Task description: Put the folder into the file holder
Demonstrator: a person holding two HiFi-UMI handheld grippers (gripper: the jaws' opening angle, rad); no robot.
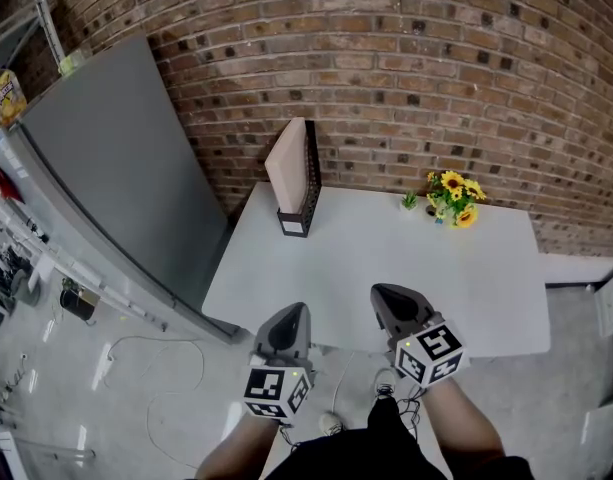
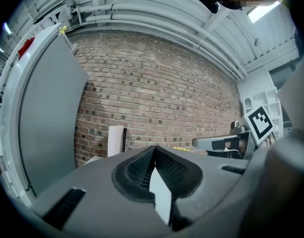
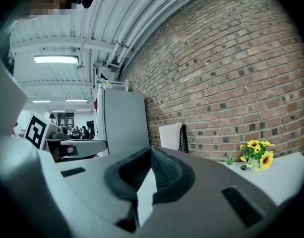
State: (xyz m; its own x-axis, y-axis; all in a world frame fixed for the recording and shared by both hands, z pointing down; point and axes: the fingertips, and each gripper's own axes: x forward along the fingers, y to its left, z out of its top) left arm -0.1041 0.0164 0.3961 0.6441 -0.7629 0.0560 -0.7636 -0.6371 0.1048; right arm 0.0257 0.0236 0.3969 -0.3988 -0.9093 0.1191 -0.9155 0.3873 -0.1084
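Note:
A pale beige folder [image 1: 288,166] stands upright in the black mesh file holder [image 1: 307,190] at the table's far left corner, against the brick wall. The folder [image 2: 115,140] and holder [image 2: 124,138] also show far off in the left gripper view, and as the folder [image 3: 170,136] with the holder [image 3: 183,139] in the right gripper view. Both grippers hang at the near table edge, well short of the holder. My left gripper [image 1: 287,323] is shut with nothing in it. My right gripper [image 1: 390,305] is shut and holds nothing too.
The white table [image 1: 386,268] carries a small pot of sunflowers [image 1: 454,199] at its back right. A tall grey cabinet [image 1: 116,158] stands close to the table's left side. Cables lie on the floor [image 1: 136,388] to the left.

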